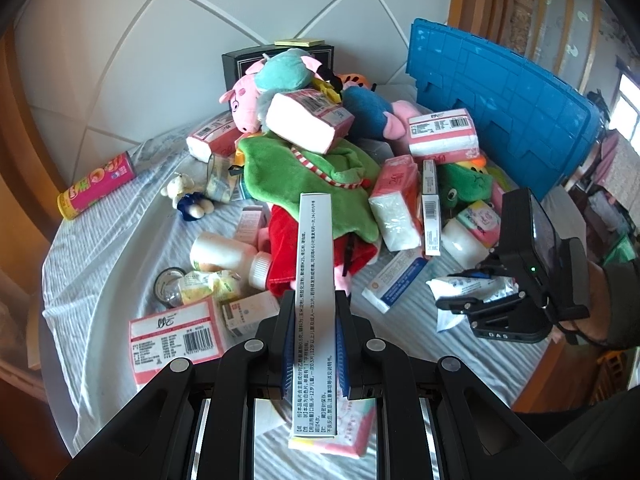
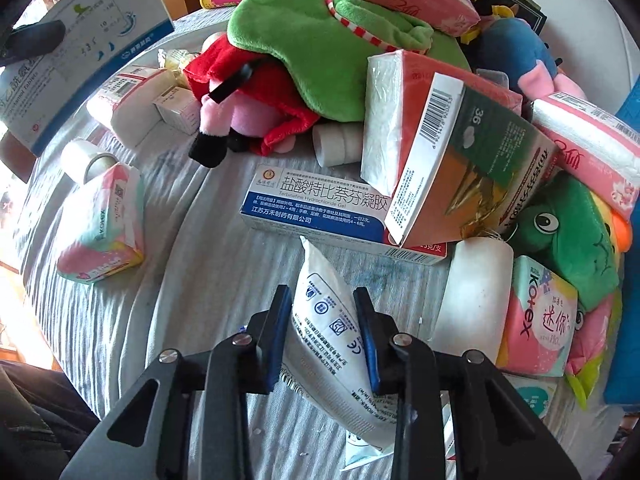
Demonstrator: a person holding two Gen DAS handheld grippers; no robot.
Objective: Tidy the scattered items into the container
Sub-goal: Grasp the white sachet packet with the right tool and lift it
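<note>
The right gripper (image 2: 323, 330) has its fingers pressed on a soft white printed pouch (image 2: 336, 344) lying on the desk (image 2: 120, 320); light, crushable, best held mid-body. The left gripper (image 1: 311, 344) is clamped on a stiff, light medicine box (image 1: 315, 280) above the desk.

The lower end of the white sachet (image 2: 332, 344) runs out of sight behind the hand-held gripper's black frame at the bottom of the right wrist view. At that frame's upper left, the blue-and-white tablet box (image 2: 76, 44) is cut by the edge. In the left wrist view, the pink pig plush (image 1: 244, 100) lies mostly buried under the pile, and the small print on the narrow white carton (image 1: 315, 300) is unreadable.
</note>
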